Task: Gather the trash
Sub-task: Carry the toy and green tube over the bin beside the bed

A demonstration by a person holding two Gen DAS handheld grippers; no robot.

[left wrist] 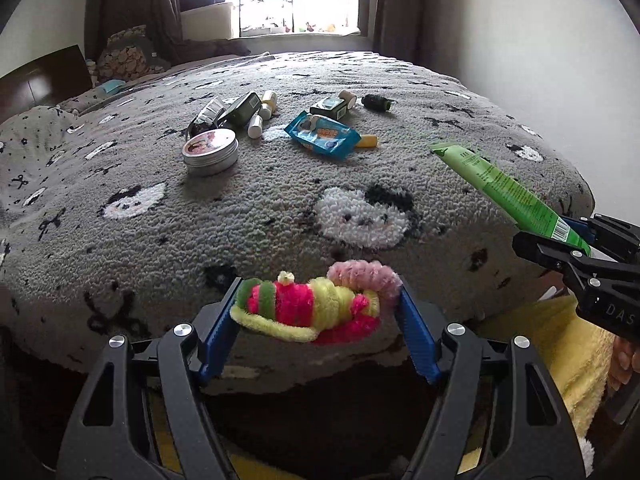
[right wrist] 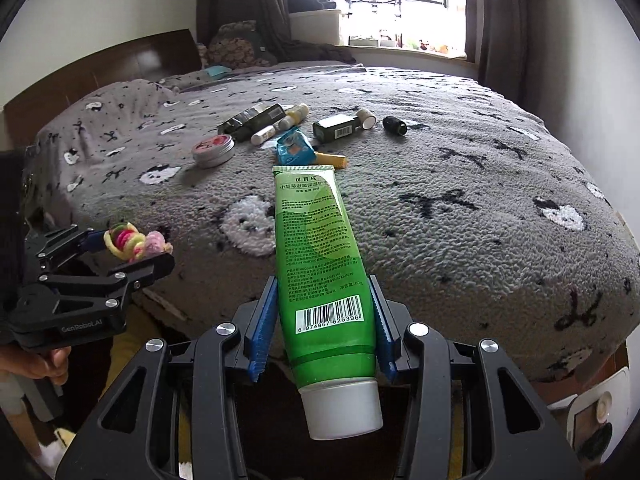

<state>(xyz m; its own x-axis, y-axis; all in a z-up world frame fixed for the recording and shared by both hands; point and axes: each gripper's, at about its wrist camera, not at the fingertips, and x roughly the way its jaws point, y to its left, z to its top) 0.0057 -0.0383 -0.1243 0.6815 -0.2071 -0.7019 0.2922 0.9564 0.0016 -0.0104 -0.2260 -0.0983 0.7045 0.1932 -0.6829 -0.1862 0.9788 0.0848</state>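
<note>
Gripping a green tube (right wrist: pixel 320 256) cap-backward, the right gripper (right wrist: pixel 324 320) has its jaws clamped on it above the bed's (right wrist: pixel 460 208) edge; only its own view shows the barcode. Left gripper (left wrist: pixel 316 312) jaws clamp a fuzzy toy (left wrist: pixel 308 304).

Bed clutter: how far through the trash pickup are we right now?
Nothing shows as binned yet; no bin is in view. In hand: the left gripper clamps a fuzzy coloured bundle, the right gripper a green tube. Left on the blanket: round tin, blue packet, dark boxes, small bottles.
</note>
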